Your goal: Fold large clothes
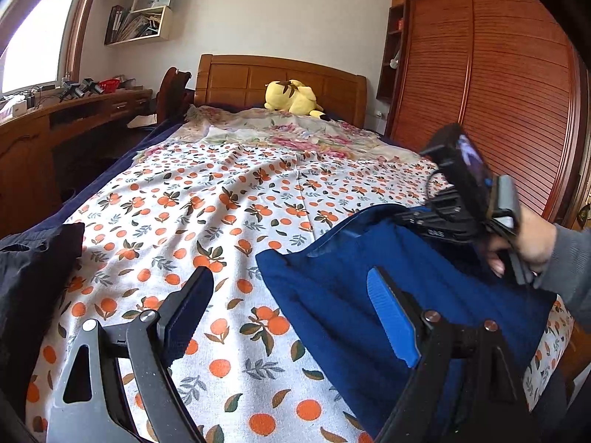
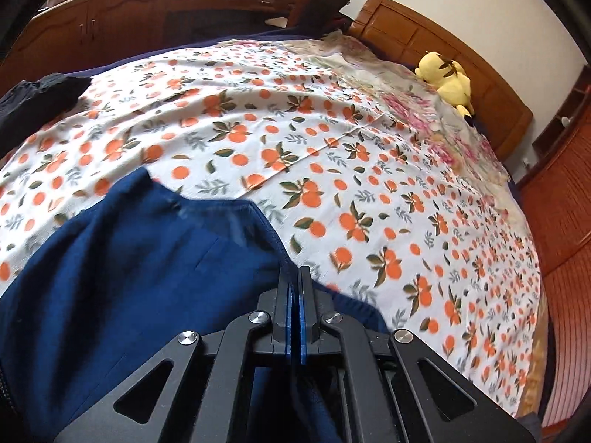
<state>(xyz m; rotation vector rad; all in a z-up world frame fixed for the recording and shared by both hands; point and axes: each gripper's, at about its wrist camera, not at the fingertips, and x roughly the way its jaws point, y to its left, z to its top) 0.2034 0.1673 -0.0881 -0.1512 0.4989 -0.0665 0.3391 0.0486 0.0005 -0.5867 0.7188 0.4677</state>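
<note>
Fingers of my right gripper (image 2: pixel 294 288) are clenching the dark blue fabric garment (image 2: pixel 140 258) on the orange-print bedsheet (image 2: pixel 369 170); my left gripper (image 1: pixel 291 295) is hanging released above both.

from my left wrist camera the blue garment (image 1: pixel 332 280) runs under the gripper frame and off the bottom edge, so i can't see its full shape. the right gripper (image 2: pixel 294 277) looks pressed together, but i can't tell whether cloth sits between the pads. the black clothing (image 1: pixel 33 277) is cut by the left edge. items on the desk (image 1: pixel 74 103) are too small to identify.
</note>
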